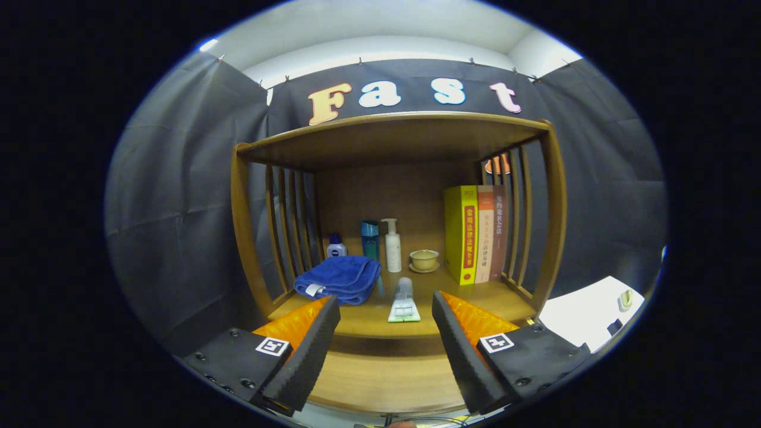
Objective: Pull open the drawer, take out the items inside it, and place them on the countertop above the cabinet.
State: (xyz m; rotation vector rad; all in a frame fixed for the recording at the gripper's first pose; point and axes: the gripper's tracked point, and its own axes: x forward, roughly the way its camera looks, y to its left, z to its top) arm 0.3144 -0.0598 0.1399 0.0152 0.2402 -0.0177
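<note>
The wooden cabinet (392, 238) is seen ahead with books (475, 235), a folded blue towel (340, 278) and a small tube (404, 300) on its shelf, the drawer front (386, 374) below is judged not yet pulled, and the gripper (386, 333) is held wide apart, empty, with open room between.

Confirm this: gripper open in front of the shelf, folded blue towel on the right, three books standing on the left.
Sides are swapped. In the gripper view the folded blue towel lies left and the three books stand right. The gripper is open.
</note>
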